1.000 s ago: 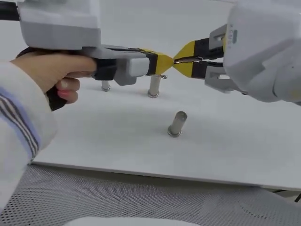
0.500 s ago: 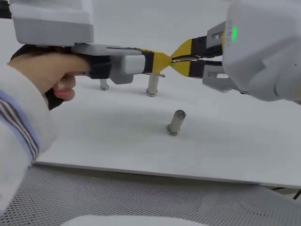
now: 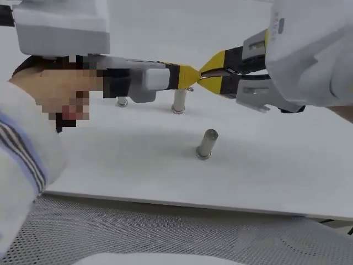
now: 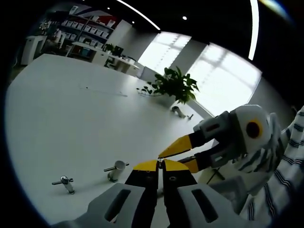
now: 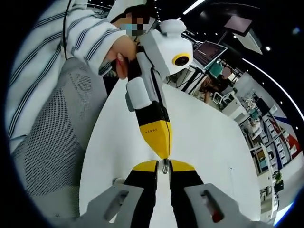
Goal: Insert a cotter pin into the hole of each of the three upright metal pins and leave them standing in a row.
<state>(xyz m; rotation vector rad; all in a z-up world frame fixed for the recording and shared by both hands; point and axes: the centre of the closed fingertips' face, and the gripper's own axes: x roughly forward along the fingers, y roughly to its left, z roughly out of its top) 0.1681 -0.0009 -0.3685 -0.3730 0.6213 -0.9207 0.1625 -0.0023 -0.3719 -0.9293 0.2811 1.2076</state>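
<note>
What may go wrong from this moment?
The cotter pin is pinched tip to tip between the left tool and the right tool, above the table; a poor handover may drop it. The front metal pin stands free, so a bump may tip it.

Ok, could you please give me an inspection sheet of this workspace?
Surface: white table.
Job's things: three upright metal pins: near pin, middle pin with inserted cotter pin, left pin.
Clutter: small metal parts far off.
Grippers: left gripper shut, tip touching right gripper, shut on held cotter pin.
Cables: dark cord at head view's top left.
Surroundings: grey mesh chair, plant, windows.
</note>
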